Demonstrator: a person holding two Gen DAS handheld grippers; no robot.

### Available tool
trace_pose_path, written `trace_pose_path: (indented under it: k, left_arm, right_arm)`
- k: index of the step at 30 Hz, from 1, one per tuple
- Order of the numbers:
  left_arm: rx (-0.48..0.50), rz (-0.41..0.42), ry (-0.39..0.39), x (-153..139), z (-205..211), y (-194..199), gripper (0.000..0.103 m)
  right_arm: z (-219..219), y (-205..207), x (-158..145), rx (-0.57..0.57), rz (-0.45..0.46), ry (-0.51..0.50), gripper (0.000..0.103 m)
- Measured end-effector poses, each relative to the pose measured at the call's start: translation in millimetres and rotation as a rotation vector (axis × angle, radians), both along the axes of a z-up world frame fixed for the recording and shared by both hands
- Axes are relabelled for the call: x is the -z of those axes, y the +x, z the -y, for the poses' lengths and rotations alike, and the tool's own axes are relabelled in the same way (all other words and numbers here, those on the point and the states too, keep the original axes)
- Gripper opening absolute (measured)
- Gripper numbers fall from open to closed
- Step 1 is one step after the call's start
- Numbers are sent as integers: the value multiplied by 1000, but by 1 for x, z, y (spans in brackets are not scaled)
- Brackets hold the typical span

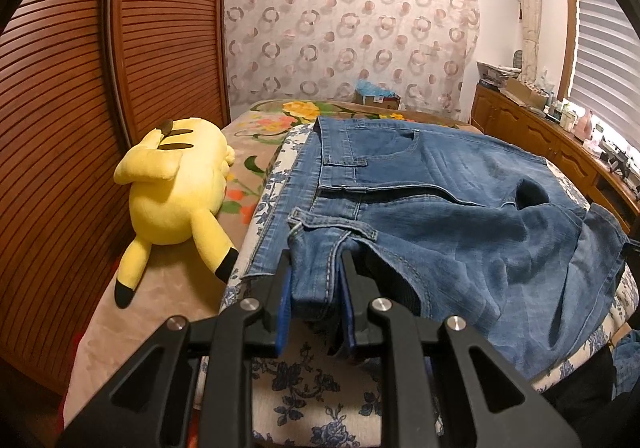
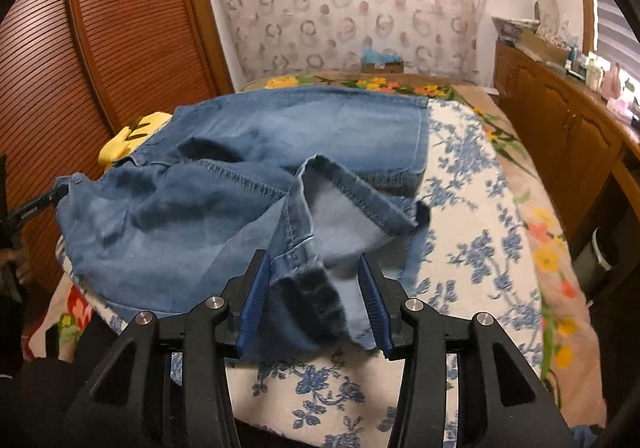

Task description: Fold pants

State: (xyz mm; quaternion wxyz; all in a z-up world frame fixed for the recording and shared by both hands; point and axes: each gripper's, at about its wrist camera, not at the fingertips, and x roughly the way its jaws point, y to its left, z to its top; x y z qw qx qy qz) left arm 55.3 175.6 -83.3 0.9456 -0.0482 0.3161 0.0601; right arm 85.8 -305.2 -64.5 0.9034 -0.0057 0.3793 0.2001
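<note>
Jeans lie folded over on a blue-floral quilt on the bed, waistband toward 10 o'clock in the left view. Left gripper is narrow, clamped on a denim waistband corner at 6 o'clock. Right gripper stands parted, pads off the cloth, leg hem loose between them. Yellow plush sits at 9 o'clock beside the jeans.
</note>
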Motion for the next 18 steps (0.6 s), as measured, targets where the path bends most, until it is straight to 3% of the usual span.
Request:
trace_pose_path:
  k: [3,5,6,7,9,18]
  left_arm:
    - [4,4,7,0,0,0,18]
    - [4,16,13,-3,0,0,18]
    - [5,26,16,-5,0,-1,18]
    - [5,38,18,-8,1,-2,17]
    - [2,69,17,-16,0,-5,16]
    - [-15,209,26,-72,-3,-12,15]
  right_arm:
    - [-3,4,4,-9,-5,14,46]
    - [-5,5,6,-19,-15,11,31]
    - [-8,5,7,-37,-23,13,16]
    - [-9,3,6,-53,-18,11,13]
    - [-8,-1,0,-59,7,12,10]
    - [24,-20,-80,3,215,47,7]
